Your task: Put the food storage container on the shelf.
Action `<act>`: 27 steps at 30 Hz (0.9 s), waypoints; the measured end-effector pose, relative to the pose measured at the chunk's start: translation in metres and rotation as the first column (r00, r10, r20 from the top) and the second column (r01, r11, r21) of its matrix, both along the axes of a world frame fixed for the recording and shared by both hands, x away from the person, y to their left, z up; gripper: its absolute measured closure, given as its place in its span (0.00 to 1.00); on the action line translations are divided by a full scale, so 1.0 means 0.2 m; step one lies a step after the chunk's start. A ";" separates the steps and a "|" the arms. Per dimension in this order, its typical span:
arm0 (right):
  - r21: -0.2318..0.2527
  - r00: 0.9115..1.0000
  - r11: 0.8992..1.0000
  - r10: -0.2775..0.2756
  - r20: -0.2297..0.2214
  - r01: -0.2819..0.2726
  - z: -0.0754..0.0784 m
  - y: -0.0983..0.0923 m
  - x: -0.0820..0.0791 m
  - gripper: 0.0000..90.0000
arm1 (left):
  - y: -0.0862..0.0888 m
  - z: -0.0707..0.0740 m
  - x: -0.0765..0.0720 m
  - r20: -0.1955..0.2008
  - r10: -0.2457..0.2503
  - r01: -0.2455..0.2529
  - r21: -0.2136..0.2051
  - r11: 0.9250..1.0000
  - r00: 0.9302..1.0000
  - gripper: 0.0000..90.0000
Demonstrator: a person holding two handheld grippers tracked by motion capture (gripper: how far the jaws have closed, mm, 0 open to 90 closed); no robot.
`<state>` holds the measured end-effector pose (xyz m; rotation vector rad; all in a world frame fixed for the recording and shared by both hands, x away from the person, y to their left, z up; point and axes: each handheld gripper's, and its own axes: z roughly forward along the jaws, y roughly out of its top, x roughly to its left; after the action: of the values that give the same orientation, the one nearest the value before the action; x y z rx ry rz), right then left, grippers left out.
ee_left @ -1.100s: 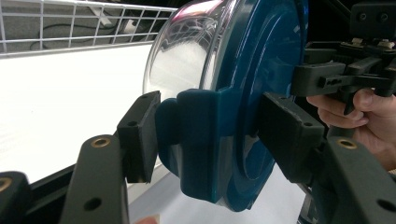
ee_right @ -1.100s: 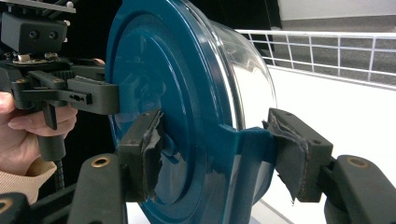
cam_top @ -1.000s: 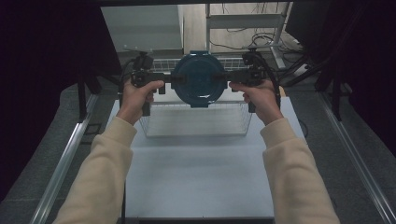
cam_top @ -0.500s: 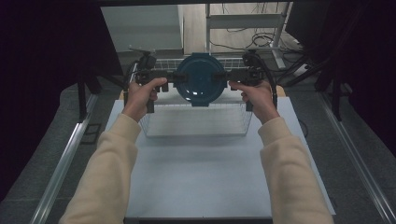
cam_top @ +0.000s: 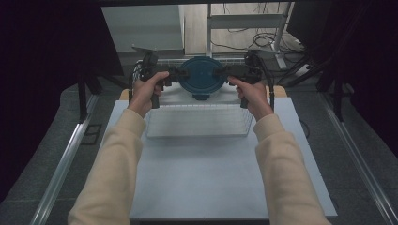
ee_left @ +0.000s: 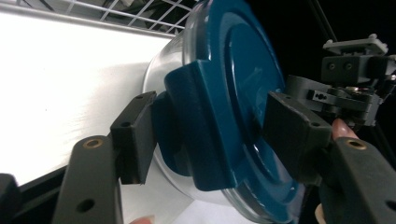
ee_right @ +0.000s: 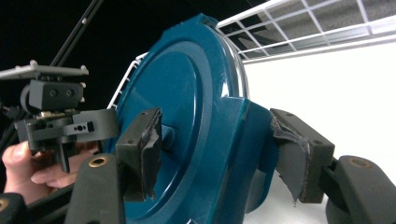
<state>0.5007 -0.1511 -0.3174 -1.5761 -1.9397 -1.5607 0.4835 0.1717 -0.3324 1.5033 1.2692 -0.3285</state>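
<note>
Count: 1 blue-lidded round container (cam_top: 202, 79), 1 wire basket (cam_top: 199, 123), 1 white surface (cam_top: 206, 173). 2 claws: left claw (cam_top: 180, 75), right claw (cam_top: 223, 72). 2 hands on them.

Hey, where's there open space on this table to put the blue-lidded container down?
The near half of the white table, between the sleeves and in front of the wire basket, is bare. It is crowded at the far edge, where both grippers hold the container over the basket's back.

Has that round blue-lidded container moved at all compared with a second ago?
Yes. In the high view the container, held between the left gripper and right gripper, has sunk slightly toward the wire basket, its lower edge now nearer the basket's far rim.
</note>
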 end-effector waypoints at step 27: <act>-0.161 0.961 0.986 0.013 0.277 0.033 0.09 -0.09 -0.33 0.22 | 0.08 0.06 -0.44 0.279 0.041 -0.102 0.206 0.973 0.959 0.23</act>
<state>0.4348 -0.1693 -0.3000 -1.4945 -2.2632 -1.7471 0.3957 0.1872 -0.3198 1.6195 1.1616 0.0707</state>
